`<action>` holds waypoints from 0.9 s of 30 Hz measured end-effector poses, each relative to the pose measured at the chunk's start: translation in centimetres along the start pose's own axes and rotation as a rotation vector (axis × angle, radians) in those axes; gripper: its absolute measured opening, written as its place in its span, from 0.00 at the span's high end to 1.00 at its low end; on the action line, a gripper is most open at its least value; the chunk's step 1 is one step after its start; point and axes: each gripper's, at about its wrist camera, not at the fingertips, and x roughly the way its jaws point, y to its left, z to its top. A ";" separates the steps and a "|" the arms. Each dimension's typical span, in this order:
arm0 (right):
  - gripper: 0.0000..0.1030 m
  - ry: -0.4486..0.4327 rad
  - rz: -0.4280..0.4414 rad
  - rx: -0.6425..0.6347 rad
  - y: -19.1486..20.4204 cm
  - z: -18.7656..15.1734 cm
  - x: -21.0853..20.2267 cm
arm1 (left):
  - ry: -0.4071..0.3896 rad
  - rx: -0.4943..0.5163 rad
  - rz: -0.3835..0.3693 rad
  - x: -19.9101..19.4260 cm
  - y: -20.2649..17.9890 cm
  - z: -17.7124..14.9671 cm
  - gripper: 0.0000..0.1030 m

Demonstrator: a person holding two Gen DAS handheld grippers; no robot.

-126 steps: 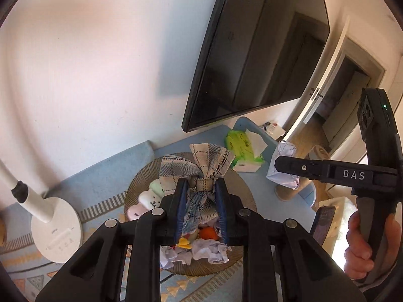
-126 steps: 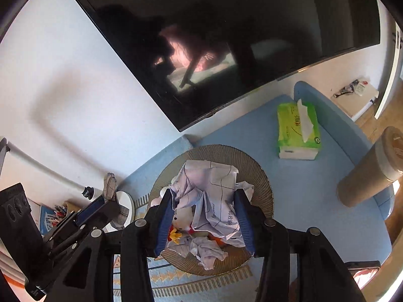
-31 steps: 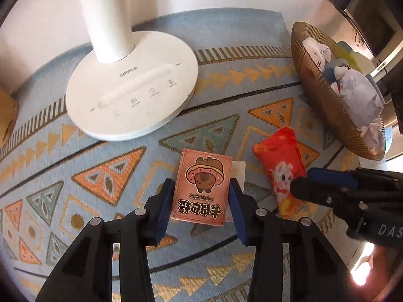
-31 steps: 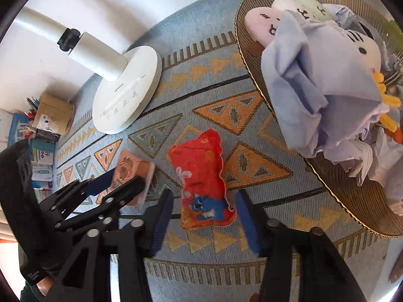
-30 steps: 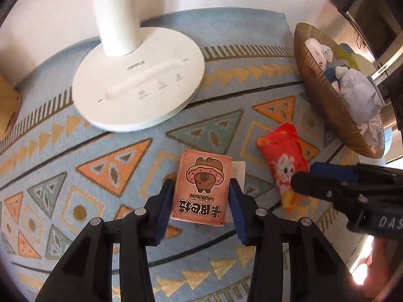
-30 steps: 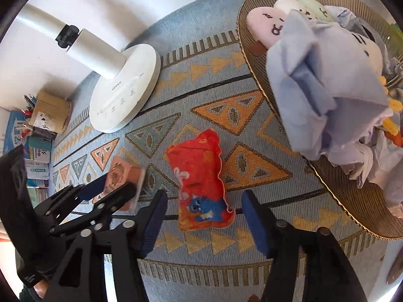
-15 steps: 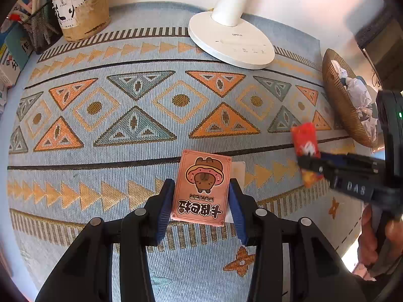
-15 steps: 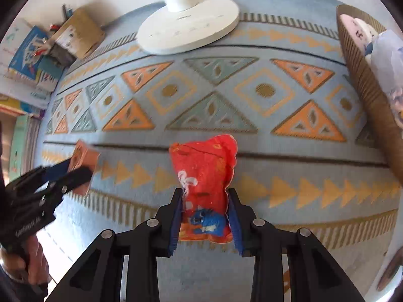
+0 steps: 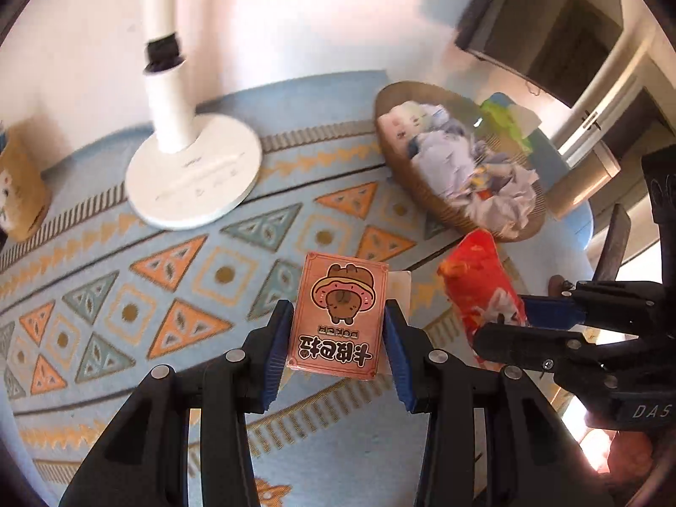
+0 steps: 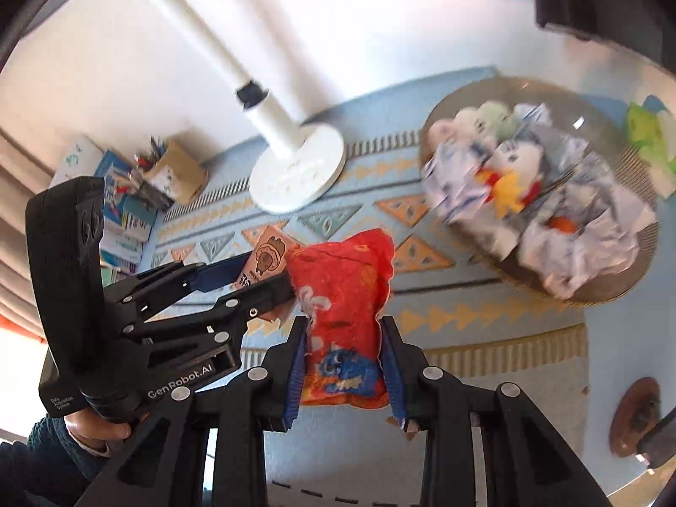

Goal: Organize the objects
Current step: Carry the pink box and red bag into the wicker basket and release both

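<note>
Blur smears the basket [image 10: 591, 291]; left tongs [image 9: 338, 338] pinch card box [image 9: 340, 312], right tongs [image 10: 343, 363] red pouch [image 10: 342, 295].

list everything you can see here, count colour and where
card box: 1, pink with cartoon bear, held in left gripper
snack packet: 1, red, held in right gripper
basket: 1, brown woven, far right on mat, full of crumpled cloths and plush toys
lamp: 1, white, round base at back of mat
patterned mat: 1, blue with orange triangles, under everything
tissue pack: 1, green, behind basket
left gripper: 1, black, blue pads
right gripper: 1, black, blue pads
</note>
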 end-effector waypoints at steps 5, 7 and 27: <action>0.69 -0.152 -0.088 0.117 -7.6 4.0 -7.0 | -0.094 0.066 -0.041 -1.0 -5.5 6.2 0.62; 0.69 -0.182 -0.144 0.174 -10.8 5.5 -8.9 | -0.120 0.071 -0.061 -0.8 -7.4 8.5 0.62; 0.62 -0.016 -0.039 0.299 -19.8 9.7 -4.2 | -0.045 -0.101 0.037 3.7 -8.3 10.9 0.22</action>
